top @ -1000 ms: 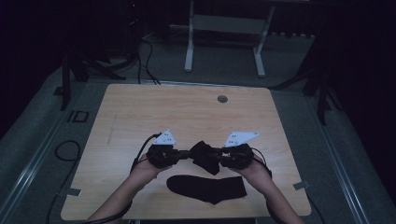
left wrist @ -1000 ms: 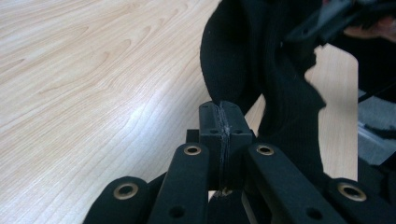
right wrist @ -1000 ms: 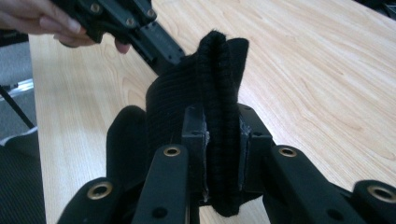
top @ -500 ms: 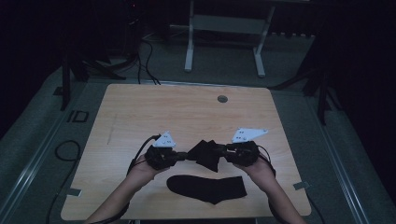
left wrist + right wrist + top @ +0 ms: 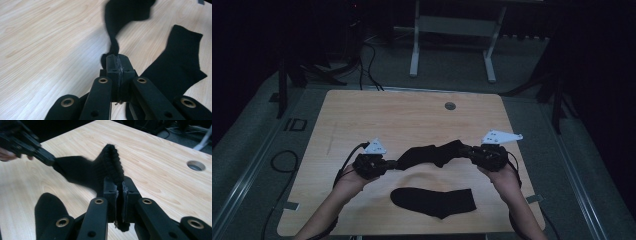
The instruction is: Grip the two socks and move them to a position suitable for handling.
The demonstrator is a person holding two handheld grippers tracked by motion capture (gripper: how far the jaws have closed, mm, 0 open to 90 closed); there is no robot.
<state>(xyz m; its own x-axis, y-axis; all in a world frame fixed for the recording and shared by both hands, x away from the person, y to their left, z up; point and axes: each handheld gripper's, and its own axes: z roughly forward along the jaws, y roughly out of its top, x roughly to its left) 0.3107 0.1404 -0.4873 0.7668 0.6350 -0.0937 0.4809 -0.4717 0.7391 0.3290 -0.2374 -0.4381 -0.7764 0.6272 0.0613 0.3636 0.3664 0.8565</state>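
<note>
A black sock point(image 5: 432, 152) hangs stretched between my two grippers above the wooden table point(image 5: 412, 115). My left gripper point(image 5: 394, 164) is shut on one end; in the left gripper view its jaws point(image 5: 117, 60) pinch the twisted sock point(image 5: 125, 12). My right gripper point(image 5: 467, 150) is shut on the other end. Its jaws point(image 5: 117, 183) have just been closing, with a fold of sock point(image 5: 110, 162) between them. A second black sock point(image 5: 434, 201) lies flat near the table's front edge, below the held one.
A round cable hole point(image 5: 450, 106) sits at the table's far middle. A white stand frame point(image 5: 452, 30) is on the floor behind the table, and cables point(image 5: 282, 160) lie at the left.
Both hands have moved apart, the left one leftward and the right one rightward. The bunched sock between them is now drawn out long.
</note>
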